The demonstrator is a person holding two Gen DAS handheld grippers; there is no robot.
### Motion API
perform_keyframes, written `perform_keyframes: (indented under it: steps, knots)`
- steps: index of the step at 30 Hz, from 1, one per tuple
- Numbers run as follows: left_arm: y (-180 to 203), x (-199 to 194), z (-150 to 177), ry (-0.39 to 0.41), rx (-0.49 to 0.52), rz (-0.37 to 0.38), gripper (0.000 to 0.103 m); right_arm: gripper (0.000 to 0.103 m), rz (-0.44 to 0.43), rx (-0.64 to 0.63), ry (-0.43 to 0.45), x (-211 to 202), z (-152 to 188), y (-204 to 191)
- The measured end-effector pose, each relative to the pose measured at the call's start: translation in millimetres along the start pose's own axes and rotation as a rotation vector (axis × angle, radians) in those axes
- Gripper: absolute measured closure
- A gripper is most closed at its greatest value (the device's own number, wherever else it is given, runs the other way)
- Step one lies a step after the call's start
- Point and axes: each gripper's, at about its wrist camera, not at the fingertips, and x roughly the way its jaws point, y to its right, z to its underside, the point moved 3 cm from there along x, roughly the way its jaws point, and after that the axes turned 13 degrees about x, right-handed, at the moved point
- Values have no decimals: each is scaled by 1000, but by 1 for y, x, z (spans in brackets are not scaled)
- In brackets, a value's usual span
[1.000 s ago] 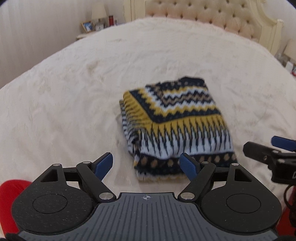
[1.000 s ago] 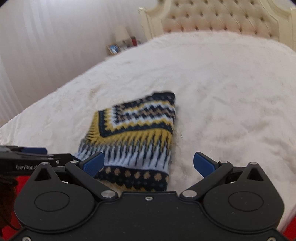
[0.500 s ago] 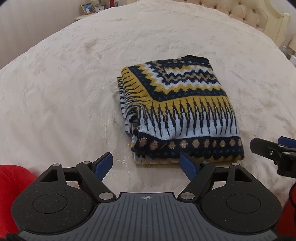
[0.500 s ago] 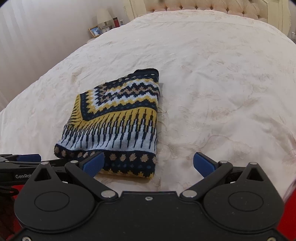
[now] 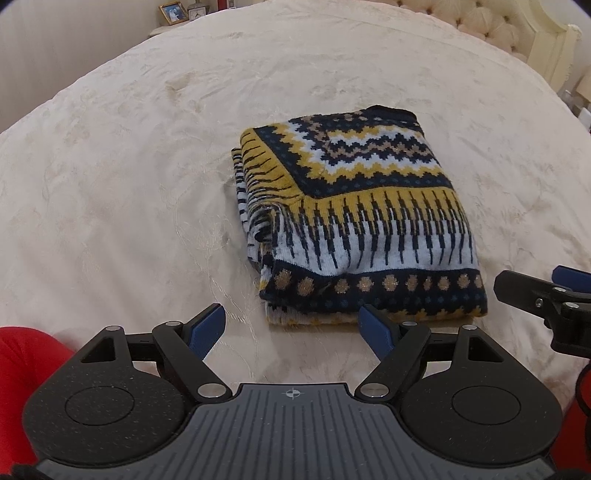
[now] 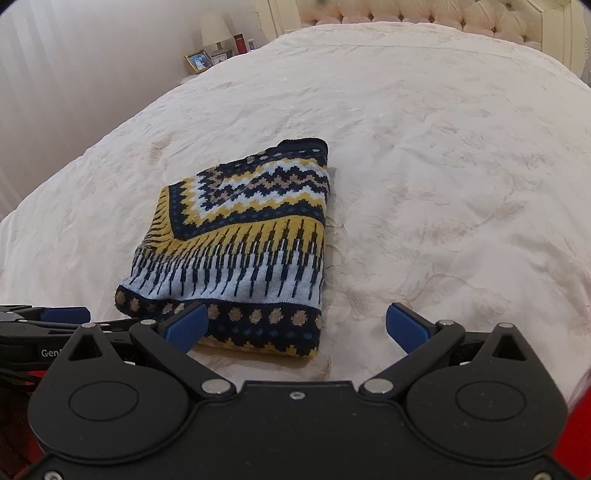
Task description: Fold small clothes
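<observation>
A small knitted sweater (image 5: 354,218) with navy, yellow, white and tan zigzag patterns lies folded into a thick rectangle on the cream bedspread (image 5: 129,177). It also shows in the right wrist view (image 6: 240,251). My left gripper (image 5: 293,328) is open and empty, just short of the sweater's near hem. My right gripper (image 6: 295,326) is open and empty, its left finger in front of the hem's near edge. The right gripper's finger shows at the right of the left wrist view (image 5: 535,295).
A tufted cream headboard (image 6: 443,14) stands at the far end of the bed. A nightstand at the far left holds a lamp (image 6: 215,31), a framed photo (image 6: 198,61) and small items. Red sleeves show at the frame corners (image 5: 26,365).
Both grippers have tilted down and risen a little above the bed, so the folded sweater sits more centred in view. The sweater itself has not moved. Both grippers stay open.
</observation>
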Motion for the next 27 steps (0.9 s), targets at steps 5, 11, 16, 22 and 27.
perform_keyframes:
  steps: [5, 11, 16, 22, 27]
  knots:
    - [0, 0, -1, 1, 4, -1, 25, 1, -6, -4, -1, 0, -2, -3]
    - [-1, -1, -2, 1, 0, 2, 25, 1, -14, -6, 1, 1, -5, -5]
    - [0, -2, -3, 2, 3, 6, 25, 1, -16, -6, 0, 0, -6, -6]
    - [1, -2, -3, 3, 5, 6, 25, 1, -18, -6, -1, 1, -6, -7]
    - [2, -2, -3, 4, 6, 6, 25, 1, -20, -6, -4, 1, -5, -9]
